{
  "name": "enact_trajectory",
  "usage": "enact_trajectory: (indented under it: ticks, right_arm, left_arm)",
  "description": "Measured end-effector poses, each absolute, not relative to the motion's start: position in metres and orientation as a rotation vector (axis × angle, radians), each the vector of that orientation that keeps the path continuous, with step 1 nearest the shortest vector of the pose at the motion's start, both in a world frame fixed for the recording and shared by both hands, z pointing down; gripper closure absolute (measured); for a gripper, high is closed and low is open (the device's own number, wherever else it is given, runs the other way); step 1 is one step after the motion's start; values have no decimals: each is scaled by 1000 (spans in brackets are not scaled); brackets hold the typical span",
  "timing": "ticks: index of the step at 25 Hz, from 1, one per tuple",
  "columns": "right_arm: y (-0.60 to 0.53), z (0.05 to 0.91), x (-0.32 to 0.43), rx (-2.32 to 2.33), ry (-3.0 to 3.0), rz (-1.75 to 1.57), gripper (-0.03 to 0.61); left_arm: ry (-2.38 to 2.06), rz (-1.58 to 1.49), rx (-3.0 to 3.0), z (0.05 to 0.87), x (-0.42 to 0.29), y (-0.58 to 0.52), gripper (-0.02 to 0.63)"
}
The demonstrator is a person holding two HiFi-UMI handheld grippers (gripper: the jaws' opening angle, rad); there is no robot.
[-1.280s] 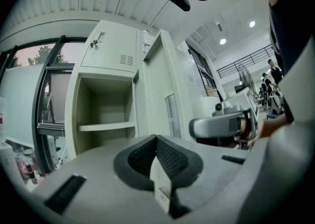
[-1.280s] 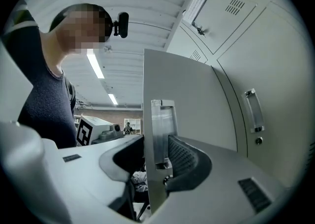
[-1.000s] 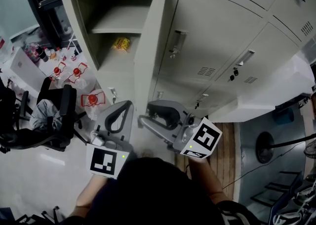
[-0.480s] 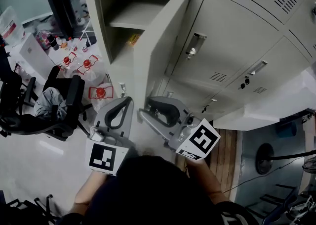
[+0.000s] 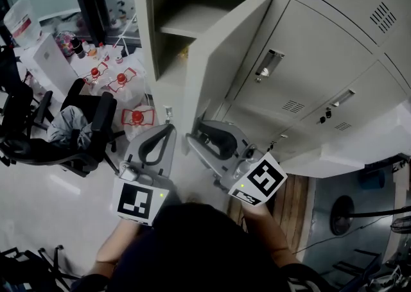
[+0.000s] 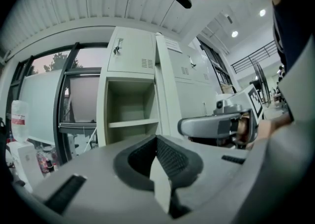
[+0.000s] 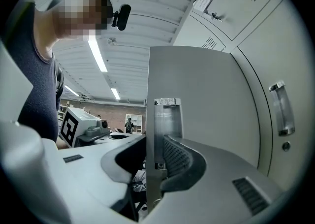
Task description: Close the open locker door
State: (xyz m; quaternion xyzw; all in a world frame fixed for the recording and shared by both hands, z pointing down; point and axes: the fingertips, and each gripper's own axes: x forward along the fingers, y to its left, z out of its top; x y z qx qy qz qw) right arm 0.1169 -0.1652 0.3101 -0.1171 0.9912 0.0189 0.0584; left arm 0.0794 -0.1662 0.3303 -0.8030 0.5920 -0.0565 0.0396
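The grey locker door [image 5: 221, 60] stands partly open in front of its empty shelved compartment [image 5: 173, 18]. My right gripper [image 5: 194, 138] sits at the door's lower free edge. In the right gripper view the door's edge [image 7: 152, 90] and its latch plate run between the jaws, and the ribbed pads [image 7: 172, 156] press on them, so my right gripper [image 7: 155, 144] is shut on the door. My left gripper [image 5: 168, 129] hangs just left of the door, shut and holding nothing. In the left gripper view the left gripper [image 6: 157, 142] points at the open compartment [image 6: 130, 110].
Closed locker doors with handles [image 5: 270, 63] run to the right. A black office chair [image 5: 70, 130], red-capped bottles [image 5: 122, 82] and a white box [image 5: 51, 60] crowd the floor at left. A wooden floor strip [image 5: 292, 201] lies at lower right.
The door has swung from edge-on to showing its face, and it covers more of the compartment. The right gripper has stayed on its lower edge. The left gripper has hardly moved.
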Motion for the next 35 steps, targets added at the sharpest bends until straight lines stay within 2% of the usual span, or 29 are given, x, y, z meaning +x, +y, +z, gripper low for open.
enact_trajectory:
  ticks: [13, 24, 35]
  right_arm:
    - [-183, 309, 75, -384, 2999, 41, 471]
    - [-221, 308, 22, -524, 3001, 41, 486]
    - [-250, 307, -2, -660, 2970, 60, 505]
  left_arm:
    - [1860, -114, -2427, 324, 33, -167, 614]
    - [1740, -119, -2522, 319, -16, -214, 614]
    - [1579, -81, -2632, 319, -36, -253, 614]
